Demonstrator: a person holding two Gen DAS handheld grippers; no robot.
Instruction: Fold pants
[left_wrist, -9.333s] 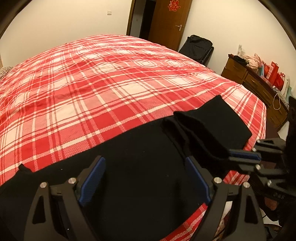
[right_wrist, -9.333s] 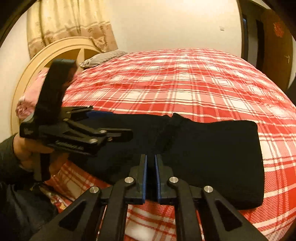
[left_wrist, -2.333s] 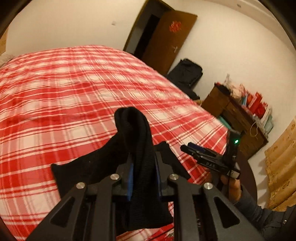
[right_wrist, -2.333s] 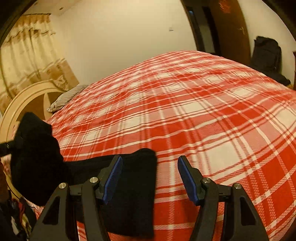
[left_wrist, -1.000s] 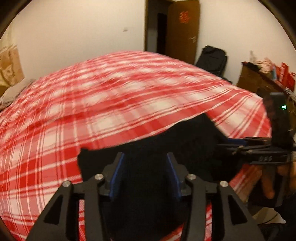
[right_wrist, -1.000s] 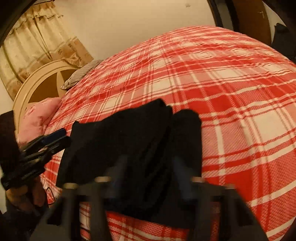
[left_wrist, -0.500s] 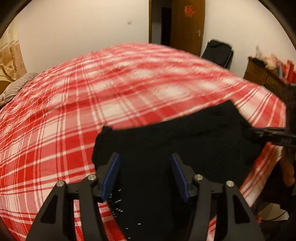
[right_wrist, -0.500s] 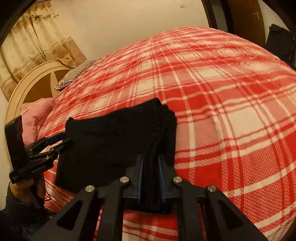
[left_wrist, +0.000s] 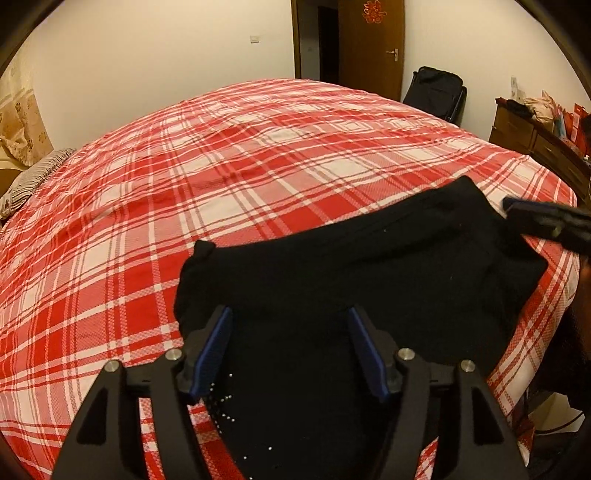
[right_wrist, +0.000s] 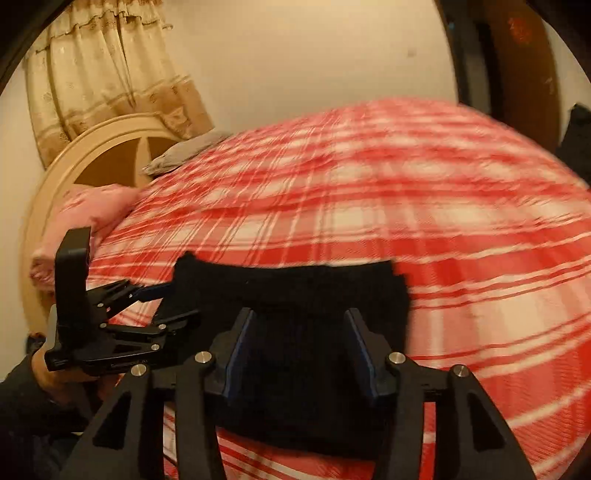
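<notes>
In the left wrist view, the black pants (left_wrist: 351, 273) lie folded in a flat dark pile near the front edge of the bed (left_wrist: 229, 162), over toward its right corner. The bed has a red and white checked cover. The left gripper (left_wrist: 290, 347) hangs just over the near part of the pile. Its jaws are opening, and the blue pads do not press on the cloth, so it holds nothing. It looks like it is letting go so the fold can stay flat. The tip of the right gripper (left_wrist: 546, 221) pokes in at the right side, just by the far corner of the pile. A brown door (left_wrist: 373, 44) and a black bag (left_wrist: 436, 92) stand past the far end of the bed. In the right wrist view, which is a bit blurry, the pants (right_wrist: 295, 306) sit at the near edge of the bed (right_wrist: 443, 206). The right gripper (right_wrist: 299, 349) has its jaws opening too, with the cloth under them but not pinched. The left gripper (right_wrist: 147, 302) is at the left end of the pile, held in a hand (right_wrist: 55, 373). A pink pillow (right_wrist: 85, 210) rests by the round headboard (right_wrist: 88, 147). I think the fold is nearly done.
</notes>
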